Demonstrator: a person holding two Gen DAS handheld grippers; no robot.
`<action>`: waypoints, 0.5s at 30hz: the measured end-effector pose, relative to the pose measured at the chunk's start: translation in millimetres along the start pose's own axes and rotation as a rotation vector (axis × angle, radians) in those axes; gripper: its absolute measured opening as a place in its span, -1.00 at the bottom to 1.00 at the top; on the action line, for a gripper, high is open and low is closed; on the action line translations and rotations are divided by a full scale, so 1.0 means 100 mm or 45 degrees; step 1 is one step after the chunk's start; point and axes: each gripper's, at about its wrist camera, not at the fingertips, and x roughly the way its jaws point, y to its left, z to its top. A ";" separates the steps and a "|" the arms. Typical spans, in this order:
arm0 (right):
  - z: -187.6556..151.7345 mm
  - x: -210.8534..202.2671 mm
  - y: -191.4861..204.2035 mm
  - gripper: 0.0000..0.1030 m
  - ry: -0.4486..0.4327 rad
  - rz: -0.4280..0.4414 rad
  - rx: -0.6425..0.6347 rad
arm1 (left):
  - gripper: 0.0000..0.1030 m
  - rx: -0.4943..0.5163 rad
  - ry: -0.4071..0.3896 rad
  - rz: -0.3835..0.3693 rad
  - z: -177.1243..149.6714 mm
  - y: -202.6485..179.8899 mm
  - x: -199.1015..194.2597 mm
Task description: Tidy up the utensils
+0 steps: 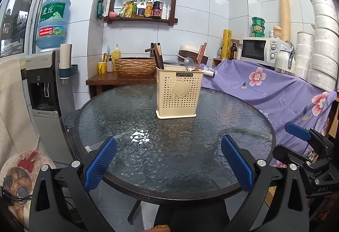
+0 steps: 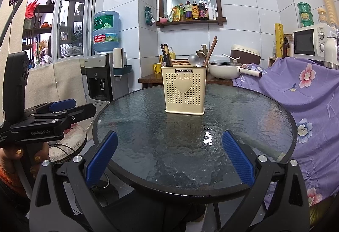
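Ahead of the left tool point(image 1: 168, 165), jaws spread wide, the glass worktop point(image 1: 118, 117) lies bare right up to the cream utensil holder point(image 1: 179, 93), the one obstacle standing upright dead ahead. Chopsticks point(image 1: 157, 56) and a ladle point(image 1: 190, 62) poke up out of its top (so coming in from above is crowded). Off to this tool's right, the right tool point(image 2: 169, 161) hangs at the rim, also spread, with bare glass before it. Purple floral cloth point(image 2: 313, 92) crowds the worktop's right edge.
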 end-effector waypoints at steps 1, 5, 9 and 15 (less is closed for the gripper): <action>0.00 0.00 0.00 0.89 0.000 0.000 0.000 | 0.88 0.000 -0.001 0.000 0.00 0.00 0.00; 0.00 0.00 0.00 0.89 0.000 -0.001 0.001 | 0.88 0.002 0.000 0.003 0.00 -0.01 0.00; 0.00 0.00 0.00 0.89 0.001 0.000 0.001 | 0.88 0.003 -0.001 0.004 0.00 -0.01 0.00; 0.00 0.00 0.00 0.89 0.001 0.000 0.001 | 0.88 0.001 -0.002 0.005 0.00 -0.02 0.00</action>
